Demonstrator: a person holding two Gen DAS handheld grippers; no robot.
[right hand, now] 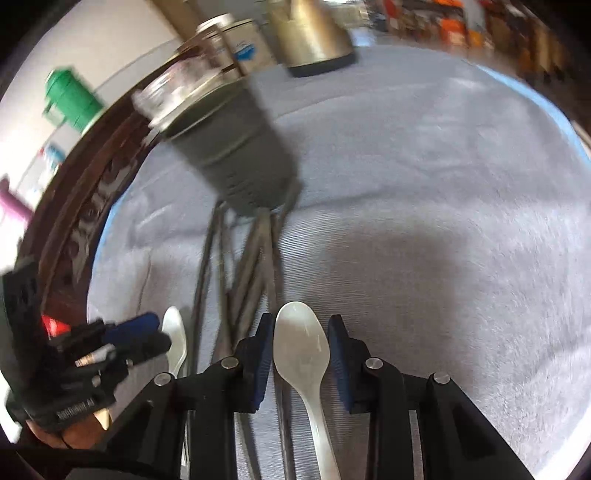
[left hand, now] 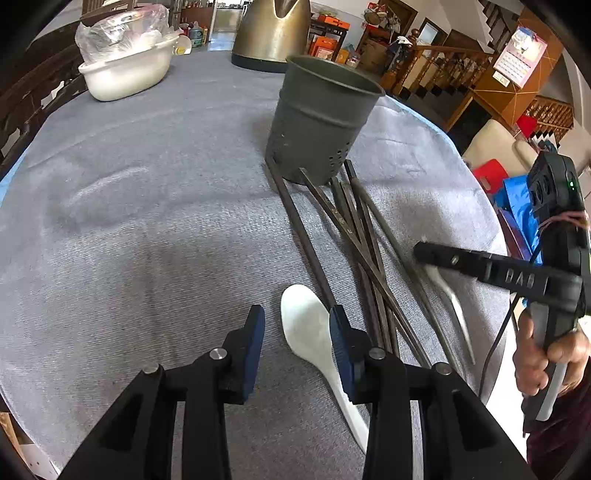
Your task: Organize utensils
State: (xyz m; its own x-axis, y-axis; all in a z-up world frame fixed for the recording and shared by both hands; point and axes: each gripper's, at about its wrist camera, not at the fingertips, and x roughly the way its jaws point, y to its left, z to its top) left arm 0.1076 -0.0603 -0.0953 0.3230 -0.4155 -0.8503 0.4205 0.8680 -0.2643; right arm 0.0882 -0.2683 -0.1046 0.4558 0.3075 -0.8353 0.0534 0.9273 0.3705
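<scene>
A dark grey utensil holder stands upright on the grey cloth. Several dark chopsticks lie fanned out from its base toward me. Left of them lies a white spoon, its bowl between the parted fingers of my left gripper, with a gap on the left side. A second white spoon lies right of the chopsticks. My right gripper straddles its bowl, and a narrow gap shows at each pad. The right wrist view is blurred.
A white basin with a plastic bag stands far left, and a brass-coloured kettle stands behind the holder. A glass jar is near the holder. The table's edge runs close on the right, by a person's hand.
</scene>
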